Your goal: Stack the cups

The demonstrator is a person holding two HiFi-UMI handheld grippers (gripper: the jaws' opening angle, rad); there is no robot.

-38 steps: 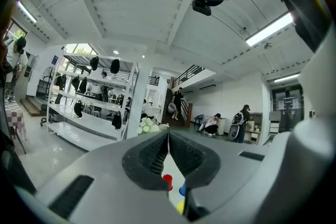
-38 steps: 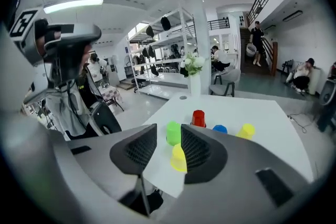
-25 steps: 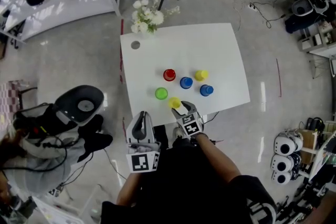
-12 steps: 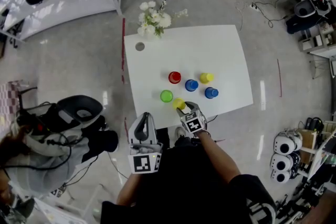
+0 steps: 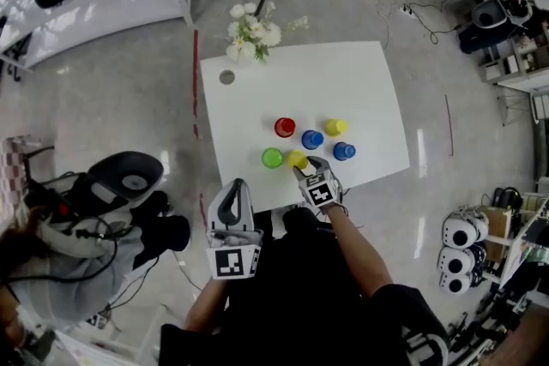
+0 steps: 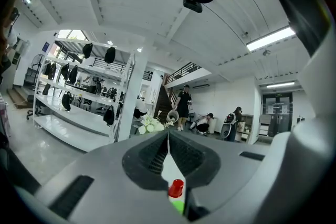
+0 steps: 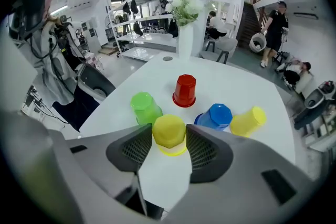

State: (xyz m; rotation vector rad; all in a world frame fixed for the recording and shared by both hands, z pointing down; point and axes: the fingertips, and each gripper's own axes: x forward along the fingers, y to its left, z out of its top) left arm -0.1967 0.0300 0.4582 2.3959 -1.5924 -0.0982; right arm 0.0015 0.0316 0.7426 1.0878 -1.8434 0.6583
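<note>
Yellow plastic shows between the pads of the right gripper [image 7: 169, 134]. Its jaws have just been closing and now pinch the yellow cup [image 5: 297, 159] on both sides near its base. That grip leaves the open rim facing down, free to drop over another cup. The cup is just beside the green cup [image 7: 144, 107], near the front edge of the white table [image 5: 326, 81]. I cannot tell whether its rim touches the tabletop. The cups stand upside down, so each can nest over the next. The red cup [image 7: 185, 90], blue cup [image 7: 216, 115] and 2nd yellow cup [image 7: 248, 120] wait further back. The left gripper [image 6: 168, 139] hangs off the table's front edge, jaws pressed together on nothing, probably out of the right arm's way.
</note>
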